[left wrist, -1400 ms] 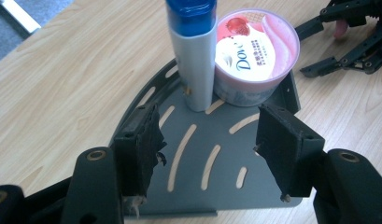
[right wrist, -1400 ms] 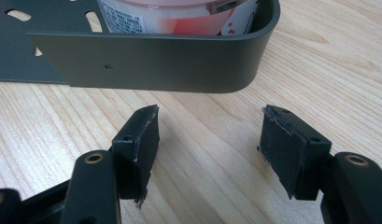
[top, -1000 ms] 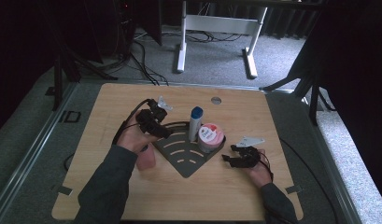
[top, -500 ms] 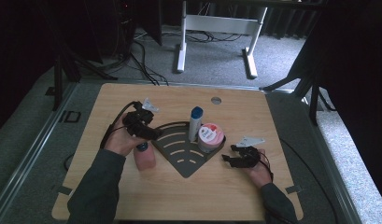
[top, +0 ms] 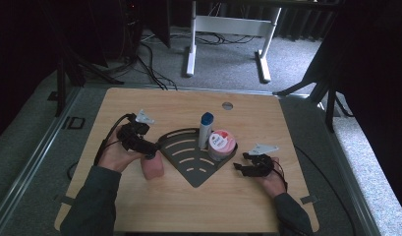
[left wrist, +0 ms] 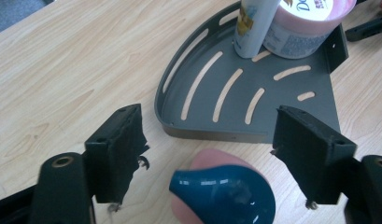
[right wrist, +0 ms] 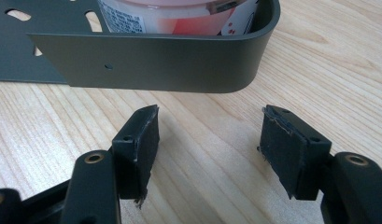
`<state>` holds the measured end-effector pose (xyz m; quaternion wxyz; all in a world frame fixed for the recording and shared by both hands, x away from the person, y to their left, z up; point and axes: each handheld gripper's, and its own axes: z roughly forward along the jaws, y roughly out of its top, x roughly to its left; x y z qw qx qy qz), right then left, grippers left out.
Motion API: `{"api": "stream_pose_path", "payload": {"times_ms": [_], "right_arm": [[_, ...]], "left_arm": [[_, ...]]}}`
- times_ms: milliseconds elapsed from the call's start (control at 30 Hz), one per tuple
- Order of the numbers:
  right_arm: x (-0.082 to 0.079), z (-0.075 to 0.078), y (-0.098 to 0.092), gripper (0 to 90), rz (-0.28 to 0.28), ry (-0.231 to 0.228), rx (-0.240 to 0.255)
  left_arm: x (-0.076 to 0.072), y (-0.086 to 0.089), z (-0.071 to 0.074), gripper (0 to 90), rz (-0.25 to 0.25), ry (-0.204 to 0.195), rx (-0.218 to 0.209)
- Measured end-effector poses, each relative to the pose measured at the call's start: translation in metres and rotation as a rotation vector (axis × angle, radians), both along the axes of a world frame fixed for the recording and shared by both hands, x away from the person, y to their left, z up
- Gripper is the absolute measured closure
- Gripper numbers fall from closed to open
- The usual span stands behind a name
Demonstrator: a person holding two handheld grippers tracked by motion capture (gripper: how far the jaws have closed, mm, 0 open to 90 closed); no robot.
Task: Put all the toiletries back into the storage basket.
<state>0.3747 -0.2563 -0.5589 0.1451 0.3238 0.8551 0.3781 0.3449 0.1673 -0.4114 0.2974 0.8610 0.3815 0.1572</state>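
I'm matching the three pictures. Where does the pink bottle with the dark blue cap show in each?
High view: pink bottle with dark blue cap, left of the dark grey corner shelf.
Left gripper view: bottom centre, between the jaws.
Right gripper view: not in it.
Shared landmark: the shelf.

Pink bottle (top: 153, 166) blocks rack's (top: 188, 169) left edge.

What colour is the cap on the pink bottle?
Dark blue cap, clearest in the left gripper view.
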Motion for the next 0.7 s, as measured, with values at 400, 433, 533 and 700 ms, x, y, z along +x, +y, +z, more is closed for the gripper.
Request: {"api": "stream_pose_path", "payload": {"times_ms": [400, 433, 533, 700], "right_arm": [[0.0, 0.0, 0.0, 37.3, 0.0, -0.002, 0.001], [0.0, 0.0, 0.0, 37.3, -0.001, 0.0, 0.001], [0.0, 0.0, 0.0, 37.3, 0.0, -0.001, 0.001], [0.0, 0.0, 0.0, 37.3, -0.001, 0.0, 0.001]], "left_arm": [[-0.012, 0.005, -0.011, 20.5, -0.02, -0.009, -0.024], [-0.013, 0.005, -0.012, 20.5, -0.022, -0.01, -0.025], [-0.016, 0.004, -0.016, 20.5, -0.033, -0.012, -0.033], [-0.016, 0.006, -0.021, 20.6, -0.036, -0.004, -0.037]]}}
